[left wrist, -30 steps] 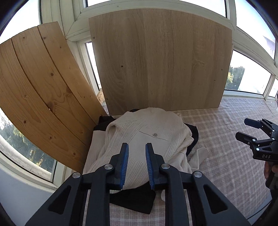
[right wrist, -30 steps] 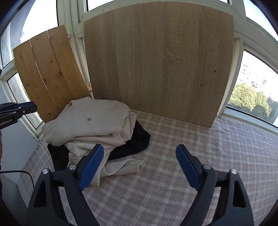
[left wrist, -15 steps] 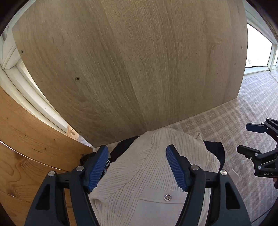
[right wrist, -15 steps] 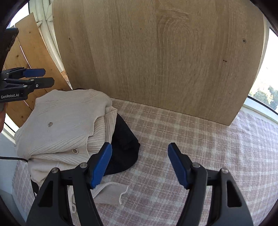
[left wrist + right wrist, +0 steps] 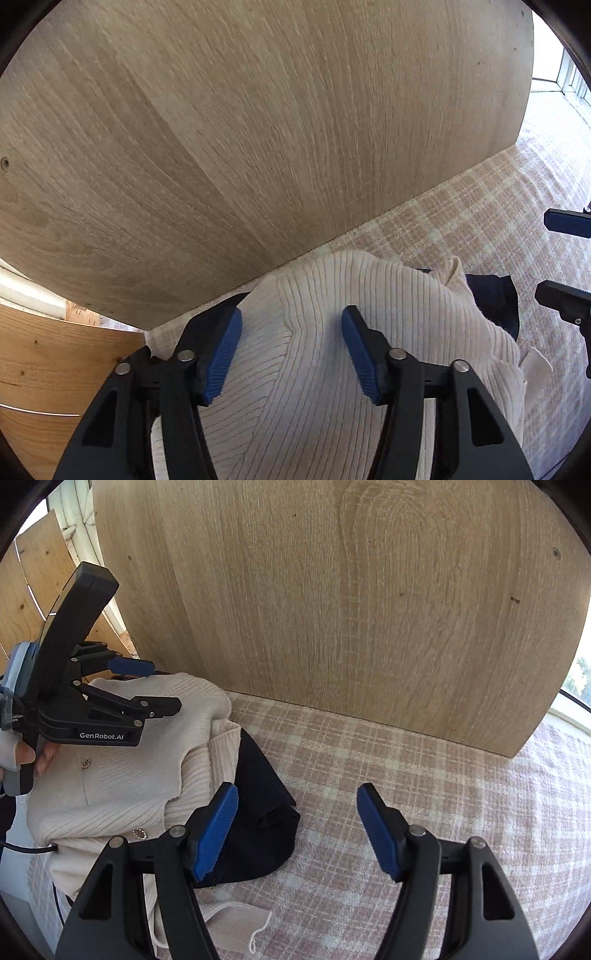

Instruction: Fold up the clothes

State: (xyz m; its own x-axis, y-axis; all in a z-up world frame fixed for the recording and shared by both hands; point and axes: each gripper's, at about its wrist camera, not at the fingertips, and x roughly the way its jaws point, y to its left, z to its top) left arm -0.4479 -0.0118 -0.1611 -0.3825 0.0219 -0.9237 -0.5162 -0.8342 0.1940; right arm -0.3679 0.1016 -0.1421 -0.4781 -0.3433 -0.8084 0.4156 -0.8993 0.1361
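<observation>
Both pairs of jaws stand apart, gripping nothing, over an unfolded heap of clothes.

The left gripper (image 5: 291, 350) has just been narrowing its jaws; a raised ridge of the cream ribbed cardigan (image 5: 369, 295) sits between the blue pads (image 5: 221, 354), but they do not yet press on it. The right gripper (image 5: 295, 830) hangs spread wide over the edge of a black garment (image 5: 258, 794) and the checked cloth (image 5: 443, 775) beside the heap. Folding looks barely begun: the cardigan lies rumpled on top of the black garment, one sleeve trailing loose, and nothing is yet laid flat. Both grippers tilt steeply down toward the pile, and a person's fingers (image 5: 40, 757) wrap the left handle. Behind the heap a pale wooden board (image 5: 369, 609) stands upright.
</observation>
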